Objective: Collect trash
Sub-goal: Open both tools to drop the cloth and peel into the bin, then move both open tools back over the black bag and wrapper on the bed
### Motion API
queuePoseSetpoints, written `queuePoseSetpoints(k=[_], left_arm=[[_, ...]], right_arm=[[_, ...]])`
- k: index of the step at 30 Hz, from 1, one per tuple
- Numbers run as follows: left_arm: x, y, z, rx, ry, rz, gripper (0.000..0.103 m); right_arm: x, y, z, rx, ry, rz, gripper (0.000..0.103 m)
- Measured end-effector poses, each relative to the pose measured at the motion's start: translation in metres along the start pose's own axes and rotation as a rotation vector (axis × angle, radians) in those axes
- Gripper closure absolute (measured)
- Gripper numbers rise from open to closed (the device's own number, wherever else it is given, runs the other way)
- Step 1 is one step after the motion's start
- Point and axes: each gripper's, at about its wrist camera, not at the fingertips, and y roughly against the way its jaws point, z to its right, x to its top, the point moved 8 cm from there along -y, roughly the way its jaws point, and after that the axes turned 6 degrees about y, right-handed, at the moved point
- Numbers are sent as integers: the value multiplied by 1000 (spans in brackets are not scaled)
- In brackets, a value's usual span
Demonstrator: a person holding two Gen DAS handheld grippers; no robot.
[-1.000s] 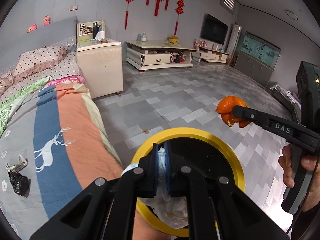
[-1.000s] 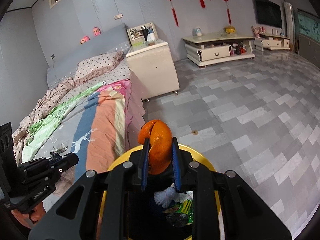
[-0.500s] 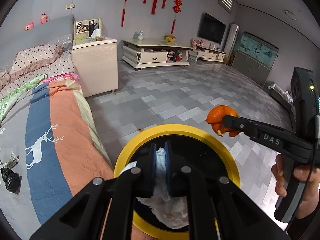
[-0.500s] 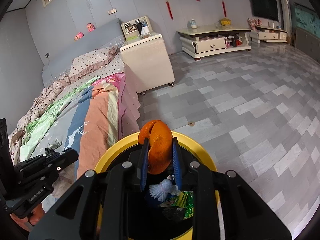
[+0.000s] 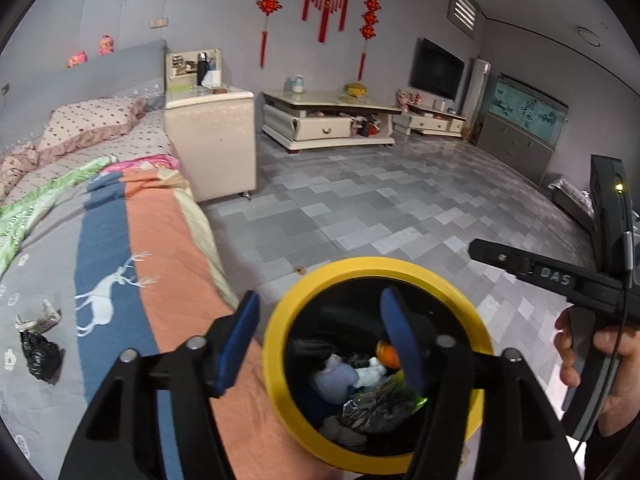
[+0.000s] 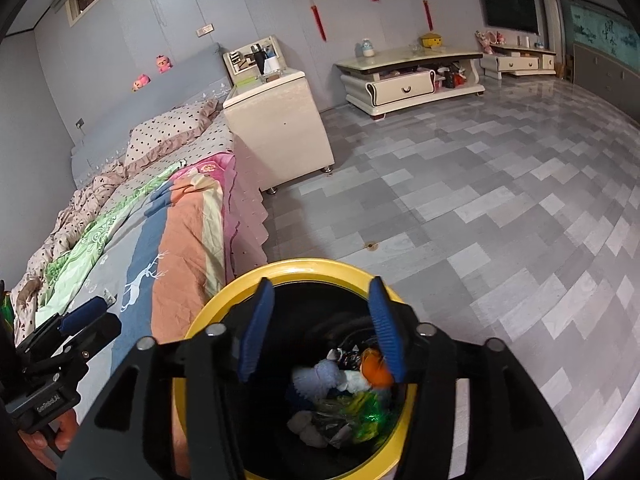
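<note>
Both loads have dropped since a second ago: the orange peel (image 6: pixel 374 372) that the right gripper (image 6: pixel 322 324) held and the white tissue (image 5: pixel 372 372) that the left gripper (image 5: pixel 320 336) pinched now lie inside the yellow-rimmed trash bin (image 5: pixel 276 344), on top of a pale crumpled wad, dark plastic and a green wrapper. Each gripper's blue-padded fingers are spreading apart at this moment, with nothing between them; only the bin's black interior shows through the gap. Both grippers hang above the bin's mouth and tilt down into it, which looks like the reason for the pose: anything let go from there falls straight in. The bin stands on the grey tiled floor (image 6: pixel 480 208), right against the side edge of the bed (image 5: pixel 168 248). In the left wrist view the right gripper juts in from the right edge, a person's hand (image 5: pixel 600 352) wrapped around its handle. More rubbish waits on the bed's striped, deer-printed cover, near the left edge of that view: a crumpled black bag (image 5: pixel 40 354) with a scrap of paper (image 5: pixel 38 316) just beside it, well apart from the bin. Judging by that, this drop is done but the collecting is not. A cream bedside cabinet (image 5: pixel 212 136) stands by the head of the bed, with a low cream TV stand (image 5: pixel 324 124) against the far wall under red hanging ornaments.
</note>
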Motion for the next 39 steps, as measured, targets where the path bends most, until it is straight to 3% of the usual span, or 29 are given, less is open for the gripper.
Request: queuePoseSetpoints(k=[10, 18, 27, 34, 39], left_arm=[[-1, 11, -48, 79, 35, 2, 38], [-6, 19, -123, 178, 112, -4, 38], [-24, 37, -231, 310, 244, -8, 38], [-45, 48, -310, 414, 339, -25, 38], [-65, 44, -353, 442, 421, -56, 38]], right_arm=[[3, -1, -33, 34, 53, -13, 46], [14, -20, -95, 124, 126, -29, 42], [33, -64, -212, 290, 234, -71, 40], [37, -121, -329, 421, 330, -184, 40], [28, -168, -401, 483, 378, -273, 40]])
